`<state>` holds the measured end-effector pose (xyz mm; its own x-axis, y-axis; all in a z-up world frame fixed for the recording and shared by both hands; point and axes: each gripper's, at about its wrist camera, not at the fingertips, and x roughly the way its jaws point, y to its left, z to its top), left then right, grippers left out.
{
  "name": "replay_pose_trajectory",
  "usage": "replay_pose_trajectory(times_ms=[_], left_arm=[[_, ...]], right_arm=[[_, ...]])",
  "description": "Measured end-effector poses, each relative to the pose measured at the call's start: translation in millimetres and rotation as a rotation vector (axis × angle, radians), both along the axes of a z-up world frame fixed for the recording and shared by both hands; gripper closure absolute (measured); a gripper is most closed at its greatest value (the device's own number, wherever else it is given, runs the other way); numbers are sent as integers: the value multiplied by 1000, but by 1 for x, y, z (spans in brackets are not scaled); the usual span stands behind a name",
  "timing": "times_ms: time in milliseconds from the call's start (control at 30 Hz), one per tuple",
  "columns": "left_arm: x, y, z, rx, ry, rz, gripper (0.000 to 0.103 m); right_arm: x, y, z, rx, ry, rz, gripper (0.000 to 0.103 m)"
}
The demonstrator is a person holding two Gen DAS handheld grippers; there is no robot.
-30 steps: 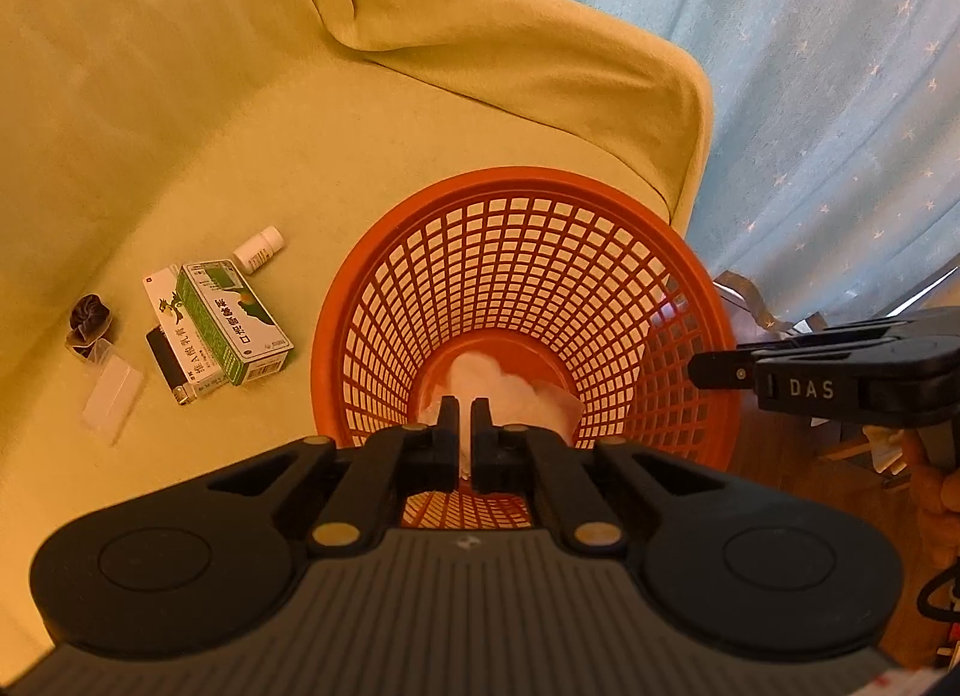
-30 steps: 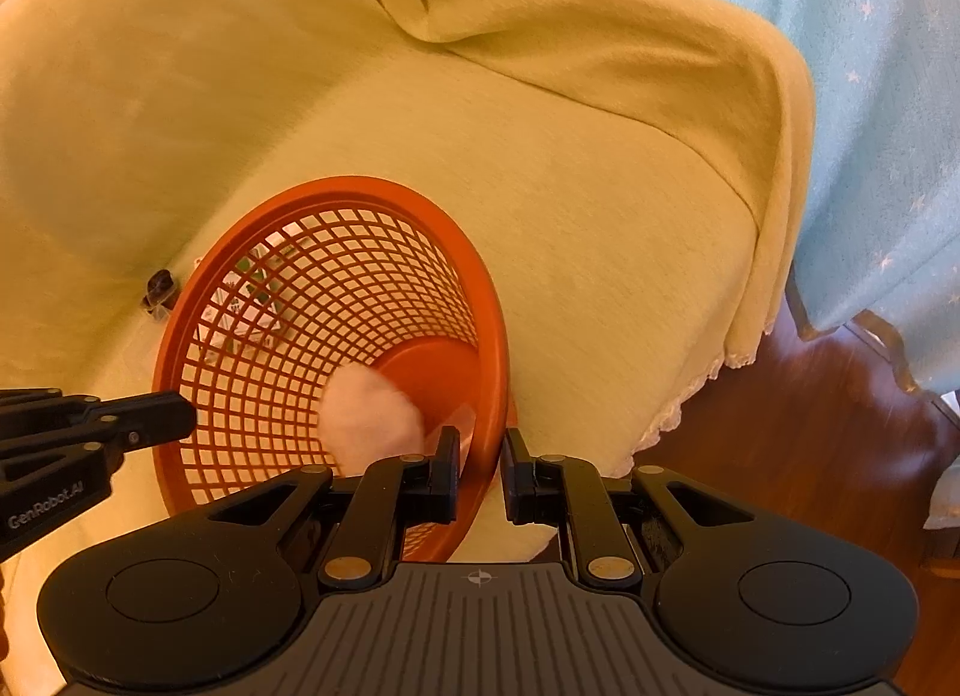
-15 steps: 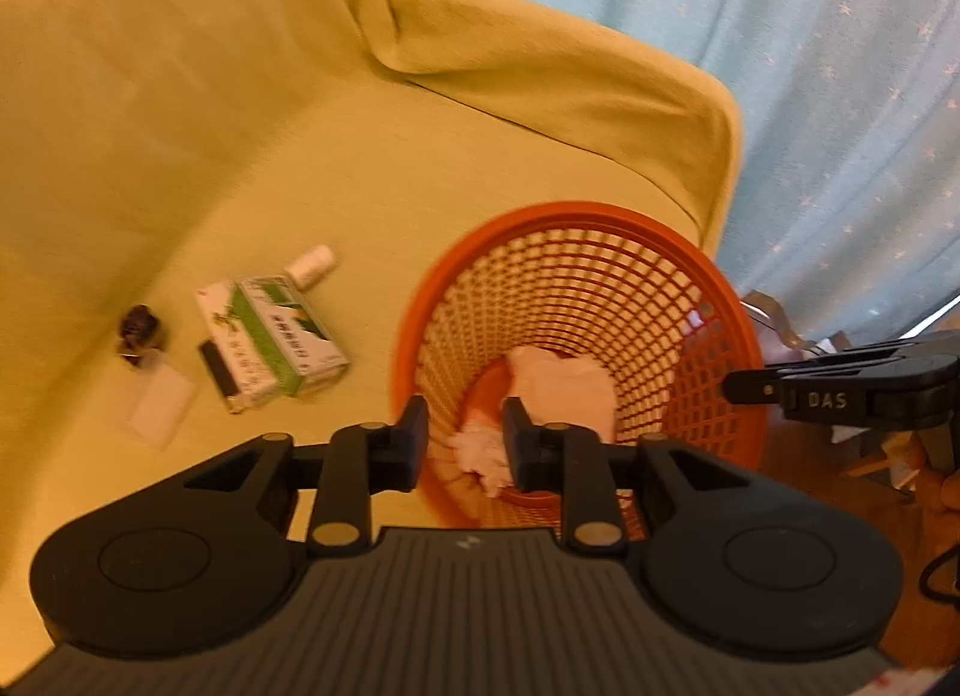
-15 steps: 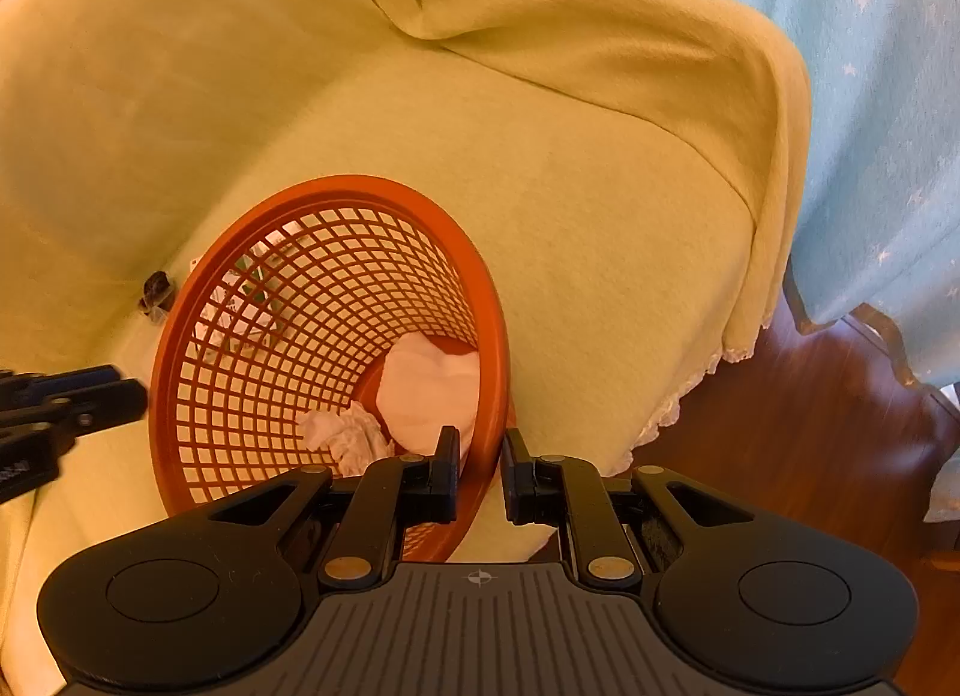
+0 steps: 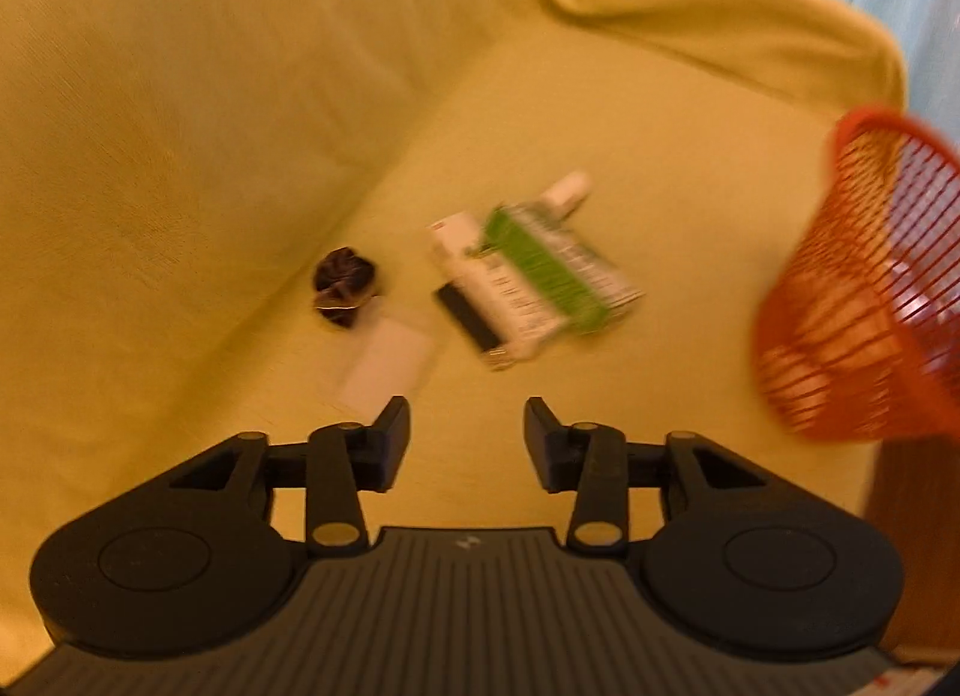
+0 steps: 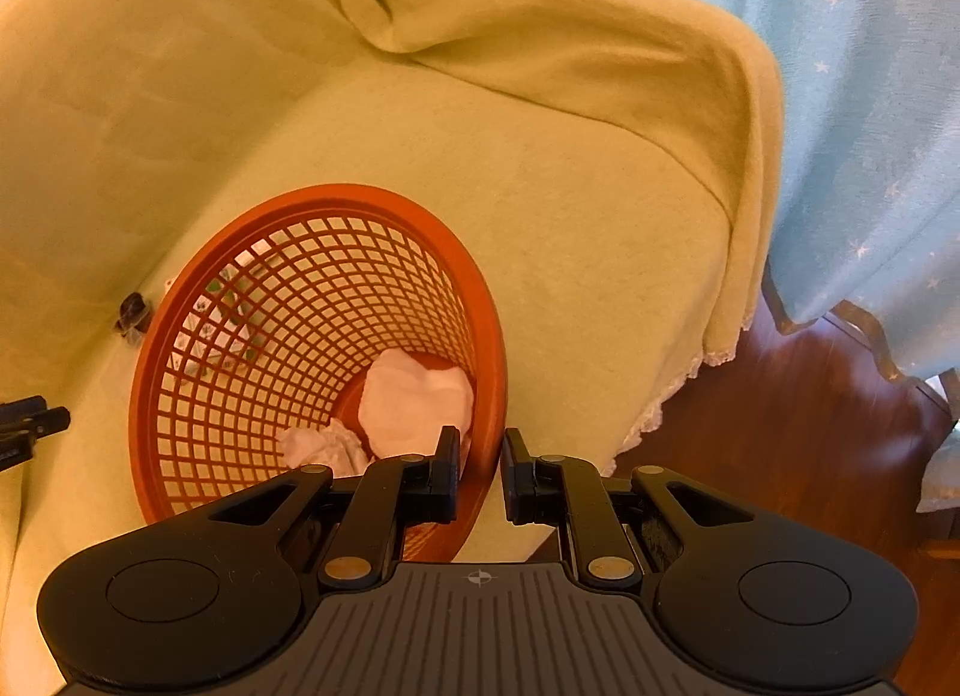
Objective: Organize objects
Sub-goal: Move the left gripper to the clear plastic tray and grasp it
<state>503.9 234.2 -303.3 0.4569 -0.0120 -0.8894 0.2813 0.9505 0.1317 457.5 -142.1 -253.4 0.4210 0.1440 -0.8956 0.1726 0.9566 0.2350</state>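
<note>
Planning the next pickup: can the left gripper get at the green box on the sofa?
Probably yes. The left gripper is open and empty, and only bare sofa lies between it and the green box.

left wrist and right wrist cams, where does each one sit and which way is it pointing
Left wrist: on the left gripper, looking down along its open fingers at the sofa seat: green and white boxes, dark scrunchie, orange basket at right.
Right wrist: on the right gripper, fingers closed on the basket rim, looking into it at white tissues; left gripper tip at left edge.
Shared: basket, scrunchie, sofa.
</note>
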Motion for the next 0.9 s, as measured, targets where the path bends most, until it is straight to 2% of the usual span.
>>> replay_pose_trajectory(times_ms=[200, 267, 433, 567, 700, 767, 833, 900], left_arm=[[51, 30, -58, 77, 23, -85, 55], [61, 32, -73, 87, 32, -117, 46], [77, 37, -104, 108, 56, -165, 43], [82, 43, -112, 105, 49, -157, 45], [82, 47, -109, 75, 66, -148, 46], [78, 47, -106, 86, 78, -150, 46], [73, 45, -105, 94, 94, -135, 44], [70, 45, -102, 69, 96, -137, 37]], right_arm=[[-5, 6, 5, -15, -15, -46, 93], [-6, 7, 5, -9, -19, -69, 93], [-9, 11, 5, -24, -28, -88, 93], [-10, 12, 5, -31, -27, -89, 93], [-10, 13, 4, -28, -25, -92, 93], [-9, 13, 3, -23, -23, -94, 93], [-9, 12, 4, -21, -24, -90, 93], [-9, 9, 3, -15, -24, -83, 93]])
